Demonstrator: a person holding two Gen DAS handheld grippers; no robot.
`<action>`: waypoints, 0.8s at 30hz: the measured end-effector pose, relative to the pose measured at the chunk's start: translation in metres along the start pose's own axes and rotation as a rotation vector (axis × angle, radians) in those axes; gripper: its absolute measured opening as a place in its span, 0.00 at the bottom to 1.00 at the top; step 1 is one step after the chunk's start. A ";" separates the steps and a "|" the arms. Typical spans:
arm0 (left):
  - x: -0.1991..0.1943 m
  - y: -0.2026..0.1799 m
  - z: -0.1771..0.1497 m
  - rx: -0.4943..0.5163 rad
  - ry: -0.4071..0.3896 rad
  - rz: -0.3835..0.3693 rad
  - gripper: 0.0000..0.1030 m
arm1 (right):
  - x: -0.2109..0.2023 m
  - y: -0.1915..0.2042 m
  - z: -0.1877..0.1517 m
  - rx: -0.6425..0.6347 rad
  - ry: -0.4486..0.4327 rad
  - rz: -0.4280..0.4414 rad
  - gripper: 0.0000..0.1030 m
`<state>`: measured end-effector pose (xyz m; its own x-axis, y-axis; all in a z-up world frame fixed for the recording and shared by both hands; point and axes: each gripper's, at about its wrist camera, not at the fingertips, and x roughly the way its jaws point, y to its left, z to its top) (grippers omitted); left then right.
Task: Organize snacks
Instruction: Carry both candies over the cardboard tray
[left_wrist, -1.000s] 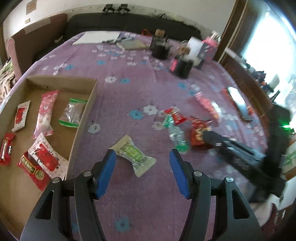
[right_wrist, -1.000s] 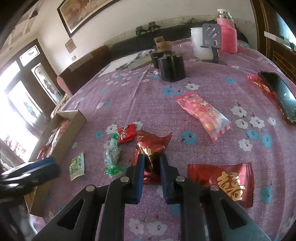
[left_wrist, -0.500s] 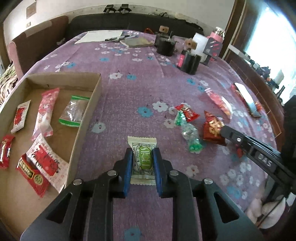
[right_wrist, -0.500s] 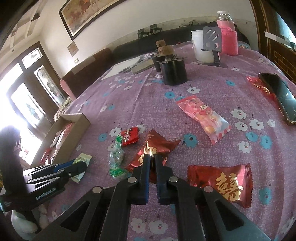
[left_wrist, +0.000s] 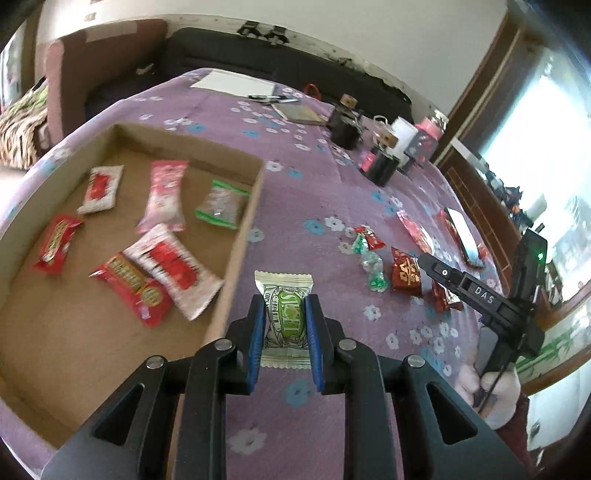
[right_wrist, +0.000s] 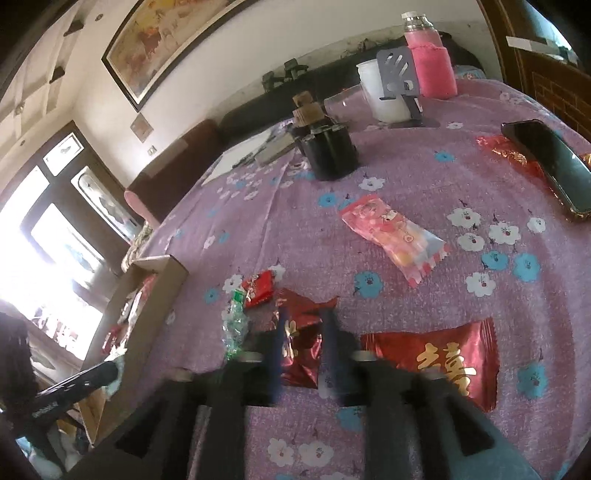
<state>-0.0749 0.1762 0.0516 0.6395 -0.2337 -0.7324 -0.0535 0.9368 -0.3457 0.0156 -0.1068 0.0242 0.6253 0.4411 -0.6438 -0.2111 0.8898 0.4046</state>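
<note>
Purple flowered tablecloth (left_wrist: 295, 206) covers the table; dark sofa along the far wall, framed picture (right_wrist: 155, 40) upper left, windows at the frame edges.

Left gripper (left_wrist: 284, 321) is clamped on a green sachet (left_wrist: 286, 317), held just right of the cardboard box (left_wrist: 236, 254), which holds several snacks. Right gripper (right_wrist: 303, 350) is blurred, jaws opening, a red packet (right_wrist: 299, 332) between them. Loose snacks lie mid-table; phone (right_wrist: 546, 166) at right edge; black holder (right_wrist: 328, 147) and pink bottle (right_wrist: 428, 62) stand farther back.
</note>
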 end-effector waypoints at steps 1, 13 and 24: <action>-0.003 0.005 -0.001 -0.009 -0.005 0.000 0.18 | 0.001 0.007 0.000 -0.036 -0.009 -0.018 0.49; -0.040 0.069 -0.012 -0.122 -0.067 0.020 0.18 | 0.025 0.036 -0.010 -0.141 0.076 -0.201 0.23; -0.054 0.115 -0.018 -0.215 -0.100 0.048 0.18 | -0.024 0.053 -0.013 -0.118 -0.004 -0.158 0.18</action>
<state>-0.1293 0.2923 0.0410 0.7043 -0.1539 -0.6930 -0.2406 0.8667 -0.4370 -0.0205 -0.0689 0.0521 0.6604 0.2948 -0.6906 -0.1964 0.9555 0.2200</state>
